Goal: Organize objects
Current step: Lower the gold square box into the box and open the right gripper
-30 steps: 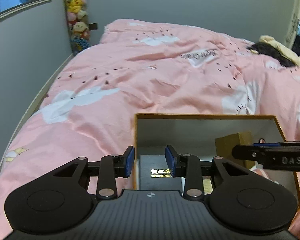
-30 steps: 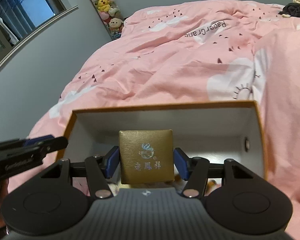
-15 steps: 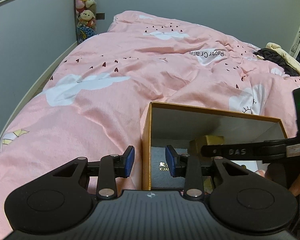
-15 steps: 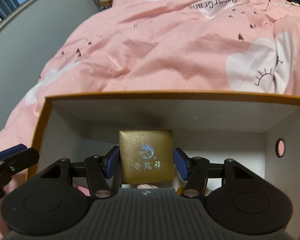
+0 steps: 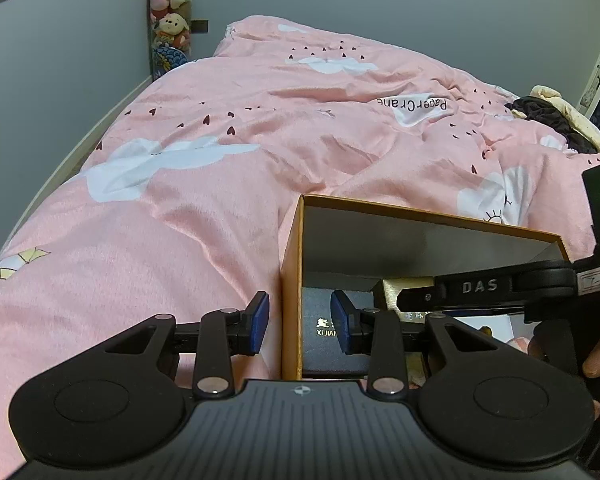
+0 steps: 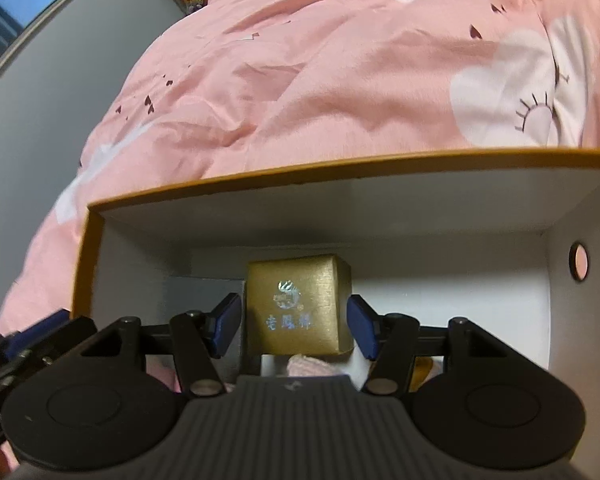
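Note:
An open orange-rimmed cardboard box (image 6: 284,172) with white inside lies on the pink bed; it also shows in the left wrist view (image 5: 292,280). A small gold box (image 6: 298,304) sits inside it between the pads of my right gripper (image 6: 296,330), which now stand slightly off its sides. A dark box with gold lettering (image 5: 320,320) lies inside at the left. My left gripper (image 5: 300,326) is open and straddles the box's left wall, one pad outside, one inside. The right gripper's finger (image 5: 480,288) crosses the left wrist view.
The pink duvet (image 5: 260,140) covers the bed around the box. Plush toys (image 5: 168,12) hang in the far corner by the grey wall. Dark and cream clothes (image 5: 552,116) lie at the far right. Pink soft items (image 6: 304,364) lie in the box bottom.
My right gripper went lower into the box with the gold box and its pads opened off the box's sides. My left gripper shifted left so its pads straddle the box's left wall.

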The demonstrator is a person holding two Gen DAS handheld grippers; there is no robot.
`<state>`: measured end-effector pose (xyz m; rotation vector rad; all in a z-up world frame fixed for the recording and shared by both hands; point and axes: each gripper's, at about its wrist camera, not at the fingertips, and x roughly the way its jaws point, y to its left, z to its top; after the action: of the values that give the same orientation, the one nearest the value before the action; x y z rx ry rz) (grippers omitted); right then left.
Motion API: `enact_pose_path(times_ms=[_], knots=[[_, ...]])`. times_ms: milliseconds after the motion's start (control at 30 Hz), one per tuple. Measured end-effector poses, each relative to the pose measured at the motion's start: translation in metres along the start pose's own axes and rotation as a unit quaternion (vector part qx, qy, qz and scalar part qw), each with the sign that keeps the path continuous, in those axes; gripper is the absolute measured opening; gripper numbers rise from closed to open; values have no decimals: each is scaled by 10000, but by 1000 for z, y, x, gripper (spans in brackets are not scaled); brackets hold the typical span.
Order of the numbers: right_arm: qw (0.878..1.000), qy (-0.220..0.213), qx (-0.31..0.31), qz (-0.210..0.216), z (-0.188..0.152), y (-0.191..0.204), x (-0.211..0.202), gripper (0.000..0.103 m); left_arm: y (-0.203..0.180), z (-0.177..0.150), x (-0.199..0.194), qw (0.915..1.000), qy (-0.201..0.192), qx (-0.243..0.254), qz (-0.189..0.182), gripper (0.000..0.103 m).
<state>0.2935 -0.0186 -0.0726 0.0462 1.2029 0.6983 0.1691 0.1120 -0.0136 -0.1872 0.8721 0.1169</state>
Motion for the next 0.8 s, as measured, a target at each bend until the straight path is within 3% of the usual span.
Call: enact_pose_path(times_ms=[67, 133, 233, 500, 800], knots=[[10000, 13, 71, 67, -1, -2, -2, 61, 0, 0, -1, 10000, -13, -5, 4, 39], [9999, 50, 93, 52, -2, -3, -3, 44, -1, 0, -2, 10000, -21, -6, 10, 39], [9997, 139, 141, 108, -4, -4, -2, 36, -2, 0, -3, 10000, -27, 15, -5, 39], [9998, -48, -167, 81, -9, 4, -11, 35, -7, -2, -17, 9998, -148, 79, 56, 39], [9918, -617, -1116, 24, -35, 22, -67, 35, -18, -12, -59, 9977, -235, 267, -573, 39]])
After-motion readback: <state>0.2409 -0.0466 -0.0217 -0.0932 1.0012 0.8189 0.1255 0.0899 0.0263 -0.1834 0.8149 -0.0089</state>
